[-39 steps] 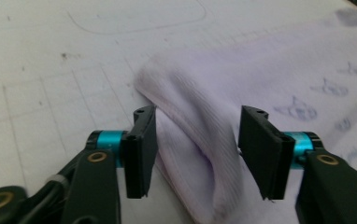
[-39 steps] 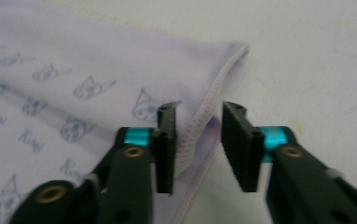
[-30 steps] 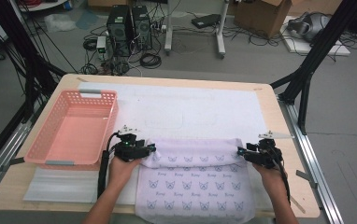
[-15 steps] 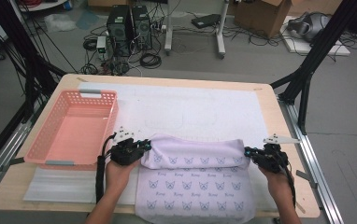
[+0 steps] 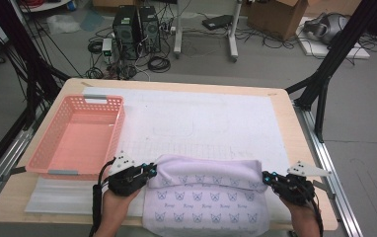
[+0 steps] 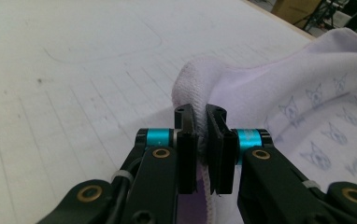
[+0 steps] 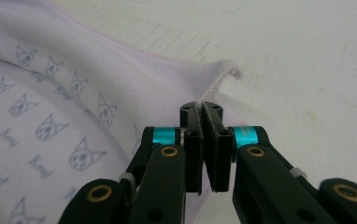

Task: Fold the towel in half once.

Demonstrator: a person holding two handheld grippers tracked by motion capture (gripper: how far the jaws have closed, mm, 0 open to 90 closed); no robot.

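A pale lilac cloth (image 5: pixel 206 197) printed with small cat faces lies at the table's near edge and hangs over it. Its far part is rolled back into a fold. My left gripper (image 5: pixel 152 171) is at the fold's left end. Its jaws have just been closing and now pinch the stitched hem (image 6: pixel 200 114) of the cloth (image 6: pixel 270 93). My right gripper (image 5: pixel 267 177) is at the fold's right end, shut on a corner (image 7: pixel 201 112) of the cloth (image 7: pixel 74 84). A hand holds each gripper from below.
A pink plastic basket (image 5: pixel 43 148) stands empty at the left of the table. A white mat (image 5: pixel 201 118) with faint drawn outlines covers most of the wooden tabletop. Black frame legs, cables and computer boxes stand on the floor beyond the table.
Both grippers closed on the cloth's far corners and moved toward the near edge, drawing that edge back over the cloth into a raised fold.
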